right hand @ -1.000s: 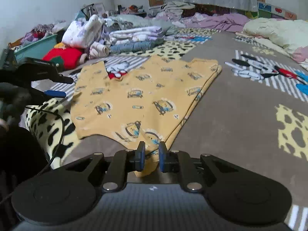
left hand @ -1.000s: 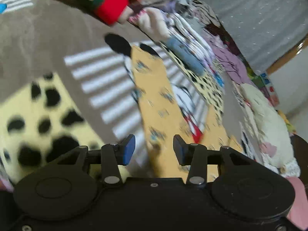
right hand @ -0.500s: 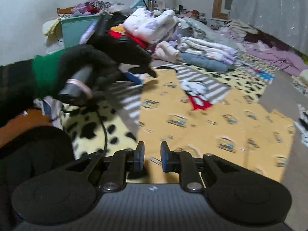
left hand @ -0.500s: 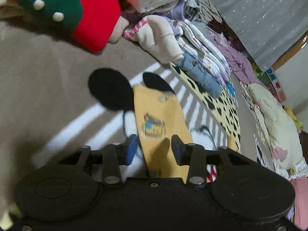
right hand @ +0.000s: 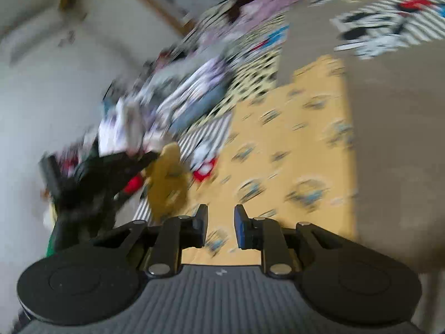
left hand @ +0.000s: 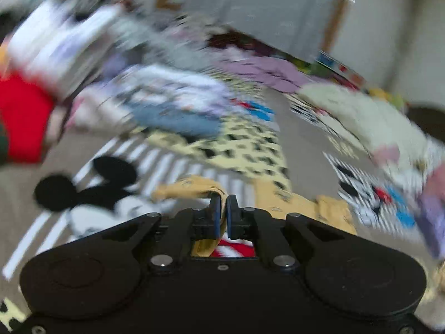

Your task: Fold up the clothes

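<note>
Nearest, the left gripper (left hand: 223,205) has its blue-padded jaws pinched on an edge of the yellow cotton garment printed with small blue cartoon patches (right hand: 292,150); that edge is lifted into a bunched flap (right hand: 167,178) while the rest lies flat on the grey-brown plush blanket with cartoon-mouse and leopard-spot panels (right hand: 389,153); the right gripper (right hand: 221,224) hovers low over the near hem, jaws narrowly apart and holding nothing. A fold looks to be in hand, the raised side being carried over; the next move likely calls for laying that flap across the flat part with edges matched. Beyond, a blurred stack of folded clothes (left hand: 172,103) sits on the blanket; a grey curtain (left hand: 264,8) hangs at the far wall.
</note>
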A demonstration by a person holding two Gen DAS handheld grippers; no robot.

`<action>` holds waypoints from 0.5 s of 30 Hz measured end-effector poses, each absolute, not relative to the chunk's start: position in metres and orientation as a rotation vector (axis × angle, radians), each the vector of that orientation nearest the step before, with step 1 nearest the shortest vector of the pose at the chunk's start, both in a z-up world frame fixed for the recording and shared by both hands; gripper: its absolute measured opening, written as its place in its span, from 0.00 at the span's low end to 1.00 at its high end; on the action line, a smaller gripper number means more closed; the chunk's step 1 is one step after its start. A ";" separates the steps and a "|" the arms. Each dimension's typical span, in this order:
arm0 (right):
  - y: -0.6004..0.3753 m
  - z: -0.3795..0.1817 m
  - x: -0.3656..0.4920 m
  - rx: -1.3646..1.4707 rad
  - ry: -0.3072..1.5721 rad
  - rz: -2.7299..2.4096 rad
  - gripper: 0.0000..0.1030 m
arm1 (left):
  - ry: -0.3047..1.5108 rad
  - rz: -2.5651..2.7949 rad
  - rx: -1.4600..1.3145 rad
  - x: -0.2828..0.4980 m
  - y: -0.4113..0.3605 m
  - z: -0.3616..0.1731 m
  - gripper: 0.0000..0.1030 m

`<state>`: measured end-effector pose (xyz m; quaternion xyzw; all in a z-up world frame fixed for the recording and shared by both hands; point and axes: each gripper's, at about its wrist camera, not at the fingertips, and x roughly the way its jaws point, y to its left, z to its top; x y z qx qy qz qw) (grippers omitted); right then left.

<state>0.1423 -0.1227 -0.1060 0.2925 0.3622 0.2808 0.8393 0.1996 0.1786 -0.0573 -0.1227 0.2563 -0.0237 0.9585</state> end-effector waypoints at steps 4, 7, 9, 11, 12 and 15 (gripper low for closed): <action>-0.171 -0.109 0.139 0.745 0.729 0.518 0.23 | 0.492 -0.148 -0.095 0.186 0.099 -0.050 0.02; -0.203 -0.119 0.133 0.816 0.716 0.469 0.23 | 0.481 -0.235 0.046 0.170 0.037 -0.057 0.02; -0.225 -0.128 0.127 0.876 0.710 0.433 0.23 | 0.487 -0.292 0.144 0.157 0.000 -0.070 0.02; -0.245 -0.137 0.123 0.934 0.703 0.402 0.25 | 0.503 -0.340 0.209 0.146 -0.026 -0.085 0.02; -0.253 -0.142 0.121 0.957 0.700 0.386 0.27 | 0.510 -0.362 0.242 0.140 -0.038 -0.093 0.02; -0.273 -0.155 0.116 1.008 0.701 0.340 0.30 | 0.550 -0.474 0.371 0.124 -0.065 -0.114 0.31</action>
